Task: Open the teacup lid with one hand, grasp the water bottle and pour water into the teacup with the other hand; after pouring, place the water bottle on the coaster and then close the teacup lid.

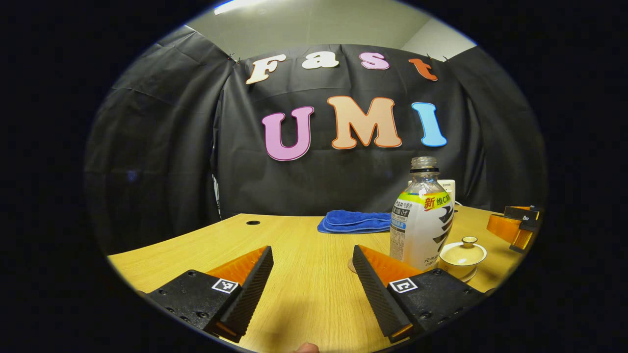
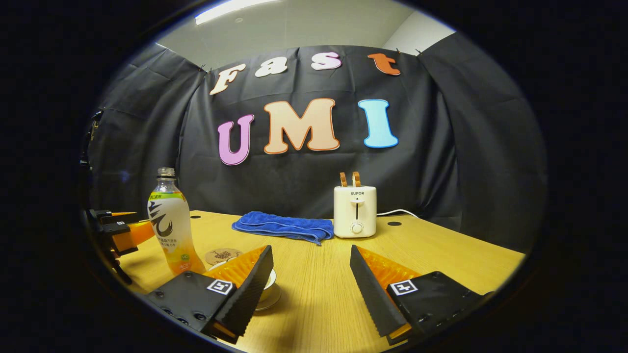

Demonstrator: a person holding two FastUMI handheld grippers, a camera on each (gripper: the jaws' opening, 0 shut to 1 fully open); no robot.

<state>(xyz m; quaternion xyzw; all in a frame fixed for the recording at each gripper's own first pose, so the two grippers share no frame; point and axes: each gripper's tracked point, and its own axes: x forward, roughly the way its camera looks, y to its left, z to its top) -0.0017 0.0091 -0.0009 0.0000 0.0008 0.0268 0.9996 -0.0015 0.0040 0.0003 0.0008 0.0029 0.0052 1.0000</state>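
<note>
Right of centre in the left gripper view, the bottle [image 1: 423, 218] and lidded teacup [image 1: 462, 257] are seen side by side, both grippers [image 1: 312, 274] [image 2: 311, 274] spread empty; the fragile lid is best pinched by its knob [image 1: 469, 240].

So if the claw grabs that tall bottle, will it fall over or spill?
The water bottle looks tall and narrow, so a high push could probably tip it. It seems to have no cap, so tilting may spill. Its smooth rounded sides might slip a little in the claw.
</note>
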